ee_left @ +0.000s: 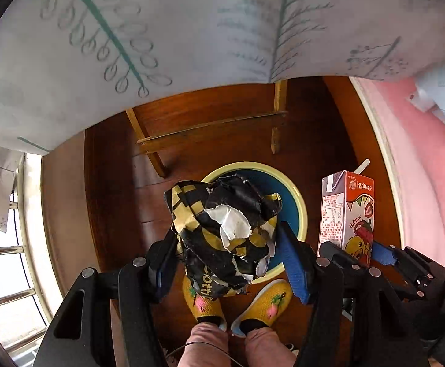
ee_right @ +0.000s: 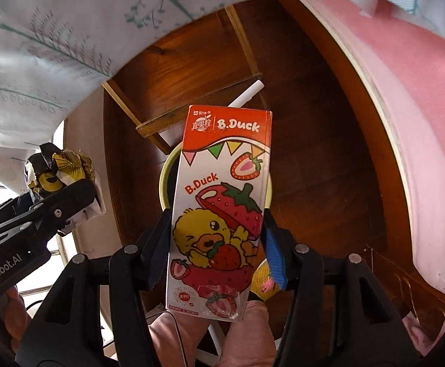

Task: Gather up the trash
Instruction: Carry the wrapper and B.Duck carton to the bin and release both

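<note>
On the left side of the left wrist view we see our left gripper [ee_left: 227, 263] with its fingers clamped on a crumpled black and yellow wrapper [ee_left: 222, 229]. The wrapper sits in the middle of that frame, just over a round bin [ee_left: 295, 192] with a pale rim and a dark blue inside. We think the wrapper is very light and soft. It squashes easily and has torn bits, so we should squeeze its thick middle, not a loose flap. Further right in the same frame is the strawberry drink carton [ee_left: 346, 214], held in our right gripper [ee_right: 214, 244]. Its fingers press on both narrow sides of the carton, low down. In the right wrist view the carton fills the middle, over the same bin. The carton looks stiff but easy to dent, and smooth, so it may slip. A white straw [ee_right: 248, 94] pokes out of its top. We cannot tell if drink is left inside. The wrapper and carton hide much of the bin, so we cannot see what is in it.
</note>
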Action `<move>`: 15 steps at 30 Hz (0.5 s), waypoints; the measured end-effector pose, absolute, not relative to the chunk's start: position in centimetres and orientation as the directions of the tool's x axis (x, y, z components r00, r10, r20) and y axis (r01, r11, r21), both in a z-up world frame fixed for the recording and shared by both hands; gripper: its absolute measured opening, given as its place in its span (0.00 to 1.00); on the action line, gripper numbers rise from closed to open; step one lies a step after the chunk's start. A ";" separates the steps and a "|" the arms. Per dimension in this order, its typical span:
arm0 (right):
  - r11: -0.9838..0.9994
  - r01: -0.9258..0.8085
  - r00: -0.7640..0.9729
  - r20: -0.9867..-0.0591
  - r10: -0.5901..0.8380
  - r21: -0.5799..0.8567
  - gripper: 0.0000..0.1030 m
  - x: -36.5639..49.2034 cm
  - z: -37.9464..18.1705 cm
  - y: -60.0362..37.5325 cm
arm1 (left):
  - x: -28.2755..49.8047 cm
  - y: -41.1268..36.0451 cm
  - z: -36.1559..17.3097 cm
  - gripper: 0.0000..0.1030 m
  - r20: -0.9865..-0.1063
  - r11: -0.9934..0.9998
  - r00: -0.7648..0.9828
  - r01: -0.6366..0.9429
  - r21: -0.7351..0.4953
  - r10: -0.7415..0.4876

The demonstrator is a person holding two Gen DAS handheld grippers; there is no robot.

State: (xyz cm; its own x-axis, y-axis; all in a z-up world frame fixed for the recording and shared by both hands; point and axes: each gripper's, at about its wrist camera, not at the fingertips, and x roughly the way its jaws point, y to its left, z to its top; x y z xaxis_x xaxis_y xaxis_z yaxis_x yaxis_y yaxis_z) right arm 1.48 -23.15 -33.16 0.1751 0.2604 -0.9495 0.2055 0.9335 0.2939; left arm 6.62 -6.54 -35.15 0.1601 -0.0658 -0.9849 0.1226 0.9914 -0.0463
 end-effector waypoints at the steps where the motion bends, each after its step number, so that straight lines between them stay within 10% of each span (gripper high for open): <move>1: 0.937 0.197 0.169 -0.952 0.256 0.287 0.50 1.8 -34.5 -22.5 | 6.8 -6.2 -36.4 0.60 -0.986 0.992 0.156 0.118 -0.047 -0.065; 15: 0.949 0.215 0.091 -0.972 0.217 0.232 0.52 3.6 -47.2 -18.3 | 7.0 -4.5 -46.7 0.85 -0.998 0.981 0.040 0.188 -0.047 -0.056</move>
